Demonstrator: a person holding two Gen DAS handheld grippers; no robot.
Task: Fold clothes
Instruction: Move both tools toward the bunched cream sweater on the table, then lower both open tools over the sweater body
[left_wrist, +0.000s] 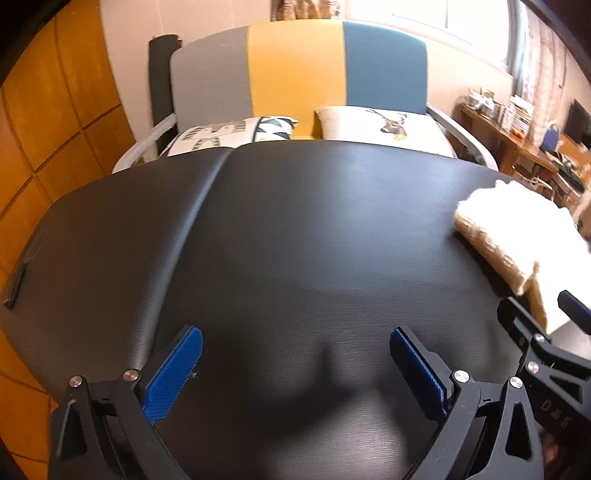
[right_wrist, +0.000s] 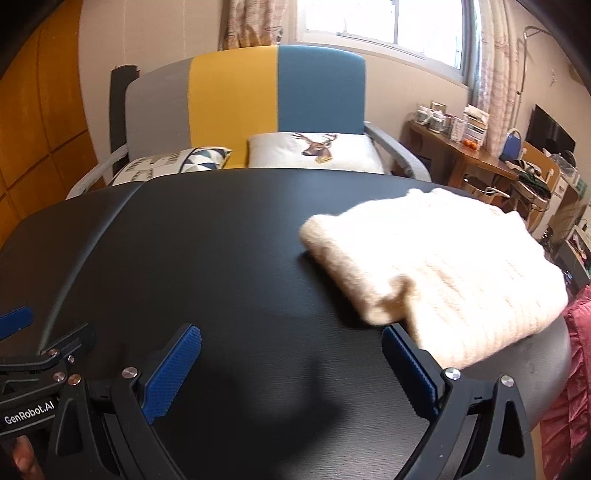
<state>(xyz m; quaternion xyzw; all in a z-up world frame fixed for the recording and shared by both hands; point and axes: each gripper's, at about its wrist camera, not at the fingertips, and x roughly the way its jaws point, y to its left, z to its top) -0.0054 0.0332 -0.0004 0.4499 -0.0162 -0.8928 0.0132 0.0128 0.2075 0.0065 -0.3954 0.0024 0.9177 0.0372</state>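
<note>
Right wrist | cream knit sweater | folded, on black table

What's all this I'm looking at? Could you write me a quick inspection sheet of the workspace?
Surface: black table, with a seam near its left end.
Job's things: folded cream knit sweater lying on the table's right side.
Clutter: pink ruffled fabric at the table's right edge.
Grippers: left gripper open, empty, over bare table; right gripper open, empty, its right finger beside the sweater.
Cables: nothing seen on the table.
Surroundings: grey, yellow and blue sofa with a deer pillow; window; cluttered wooden desk.
</note>
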